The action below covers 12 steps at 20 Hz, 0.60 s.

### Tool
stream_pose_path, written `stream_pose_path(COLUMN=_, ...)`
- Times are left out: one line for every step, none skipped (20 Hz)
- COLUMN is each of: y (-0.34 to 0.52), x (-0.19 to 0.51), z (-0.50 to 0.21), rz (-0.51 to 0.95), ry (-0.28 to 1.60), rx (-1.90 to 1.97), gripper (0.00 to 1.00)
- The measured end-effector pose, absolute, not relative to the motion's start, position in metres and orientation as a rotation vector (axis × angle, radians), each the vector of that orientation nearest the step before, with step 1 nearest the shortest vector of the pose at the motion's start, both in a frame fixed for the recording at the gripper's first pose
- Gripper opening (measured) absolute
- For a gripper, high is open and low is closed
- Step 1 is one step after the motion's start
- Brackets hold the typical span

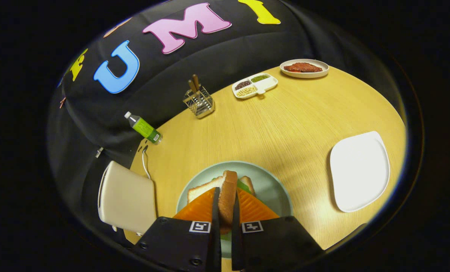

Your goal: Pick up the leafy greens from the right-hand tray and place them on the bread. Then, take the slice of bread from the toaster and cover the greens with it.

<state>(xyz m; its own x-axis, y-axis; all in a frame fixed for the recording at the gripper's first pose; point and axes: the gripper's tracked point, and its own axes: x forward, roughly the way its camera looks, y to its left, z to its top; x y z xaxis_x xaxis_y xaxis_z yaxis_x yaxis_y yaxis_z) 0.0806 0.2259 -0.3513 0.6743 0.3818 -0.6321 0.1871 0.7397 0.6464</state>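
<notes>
The gripper (225, 206) and the upright bread slice (228, 196) pinched between its fingers hide most of the leafy greens (244, 186) and lower bread (200, 189). The divided dish's (264, 86) fillings are too small to identify.

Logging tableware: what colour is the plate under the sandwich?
Pale green plate, clearest in the gripper view, beneath the gripper shut on the bread slice.

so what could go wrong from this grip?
1. The bread slice is pinched edge-on between the fingers, above the round plate; released tilted, it may land crooked and leave the greens uncovered.
2. The lower bread sits off-centre; a push could slide it.
</notes>
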Motion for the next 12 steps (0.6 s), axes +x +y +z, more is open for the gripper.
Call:
stream_pose_path(y=0.224, x=0.080, z=-0.355, rz=0.135, ry=0.844, rx=0.744, gripper=0.15)
stream_pose_path(y=0.222, x=0.079, z=-0.357, rz=0.150, ry=0.844, rx=0.732, gripper=0.15)
stream_pose_path(y=0.221, x=0.080, z=-0.357, rz=0.163, ry=0.840, rx=0.715, gripper=0.15)
stream_pose_path(y=0.222, x=0.081, z=-0.358, rz=0.177, ry=0.835, rx=0.691, gripper=0.15)
stream_pose_path(y=0.221, x=0.082, z=-0.358, rz=0.186, ry=0.833, rx=0.665, gripper=0.15)
stream_pose_path(y=0.221, x=0.081, z=-0.358, rz=0.195, ry=0.830, rx=0.644, gripper=0.18)
stream_pose_path(y=0.219, x=0.081, z=-0.358, rz=0.196, ry=0.826, rx=0.621, gripper=0.18)
stream_pose_path(y=0.216, x=0.081, z=-0.360, rz=0.186, ry=0.823, rx=0.591, gripper=0.23)
stream_pose_path(y=0.211, x=0.080, z=-0.363, rz=0.173, ry=0.823, rx=0.556, gripper=0.30)
stream_pose_path(y=0.208, x=0.079, z=-0.366, rz=0.167, ry=0.824, rx=0.529, gripper=0.44)
stream_pose_path(y=0.205, x=0.080, z=-0.367, rz=0.165, ry=0.823, rx=0.501, gripper=0.52)
stream_pose_path(y=0.204, x=0.079, z=-0.366, rz=0.168, ry=0.810, rx=0.480, gripper=0.60)
